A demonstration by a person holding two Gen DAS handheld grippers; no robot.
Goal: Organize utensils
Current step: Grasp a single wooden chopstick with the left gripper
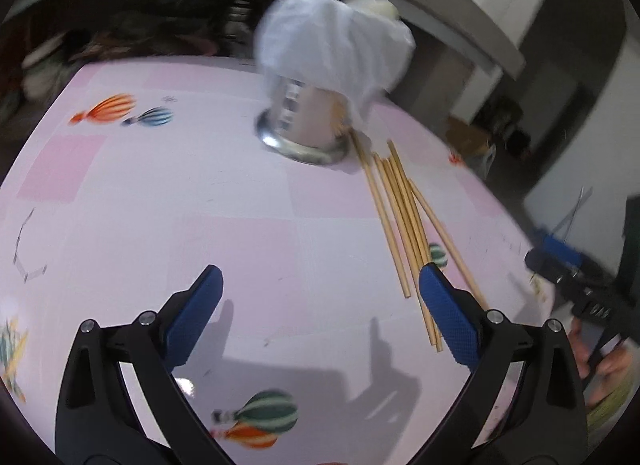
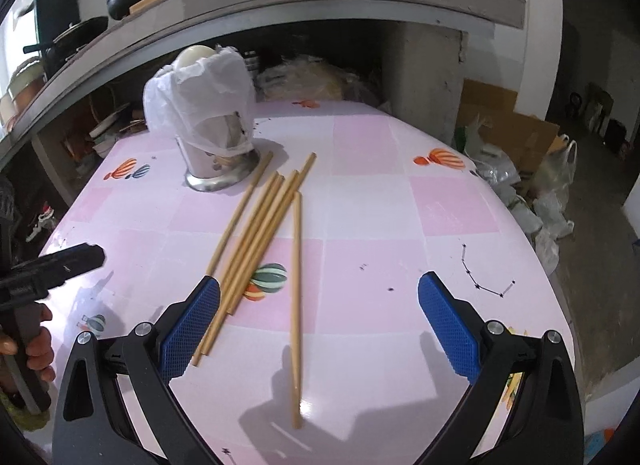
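Six wooden chopsticks [image 2: 256, 233] lie loose on the pink checked counter [image 2: 380, 201]: five fanned together and one [image 2: 296, 305] apart, lying nearly straight toward the camera. The right claw [image 2: 319, 321] hangs above them with its blue pads spread wide and nothing held; the near ends of the fanned sticks pass just beside its left pad [image 2: 192, 329], and the single stick lies between the pads. The left claw [image 1: 320, 321] is likewise wide open and empty, with the chopsticks [image 1: 404, 217] running past its right pad [image 1: 448, 317]. At the far ends of the sticks stands a metal utensil holder [image 2: 218, 169], draped with white plastic [image 2: 200, 97]; a pale rounded object [image 2: 196, 57] shows at its top. Its other contents cannot be told.
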